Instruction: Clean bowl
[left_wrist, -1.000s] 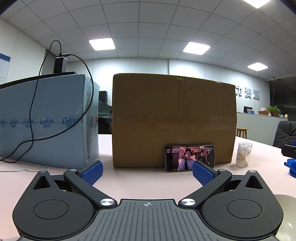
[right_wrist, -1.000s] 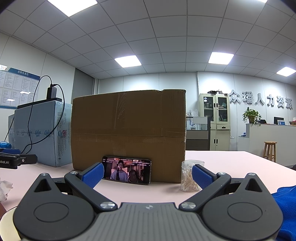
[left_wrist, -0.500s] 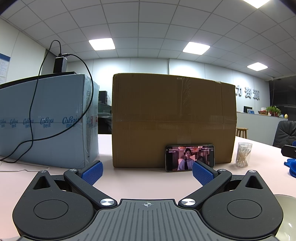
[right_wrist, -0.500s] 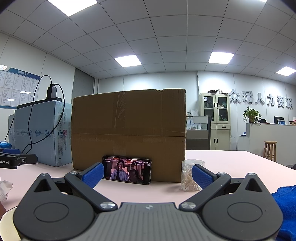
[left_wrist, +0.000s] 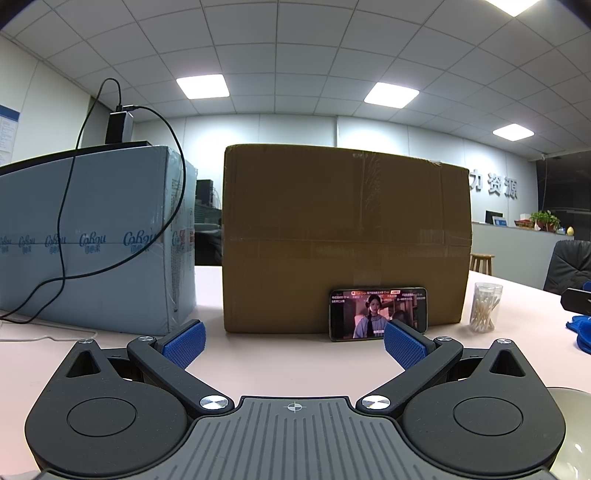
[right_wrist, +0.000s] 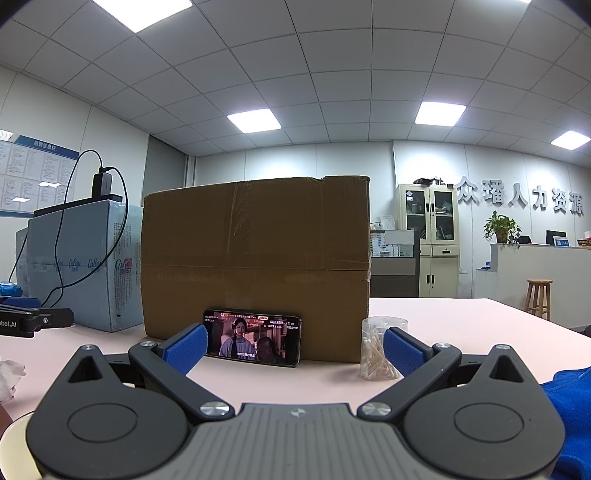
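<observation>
Low over the pink bench, the left claw and right claw both gape apart, holding nothing. Only the bowl's pale rim shows, at the left view's bottom right corner, between the claws, and a blue cloth lies beside the right claw.

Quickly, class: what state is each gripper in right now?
Left gripper: open, holding nothing.
Right gripper: open, holding nothing.

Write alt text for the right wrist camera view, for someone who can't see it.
The open right gripper points across a pink table at a phone leaning on a cardboard box, cotton swabs beside it. A blue cloth lies at right.
</observation>
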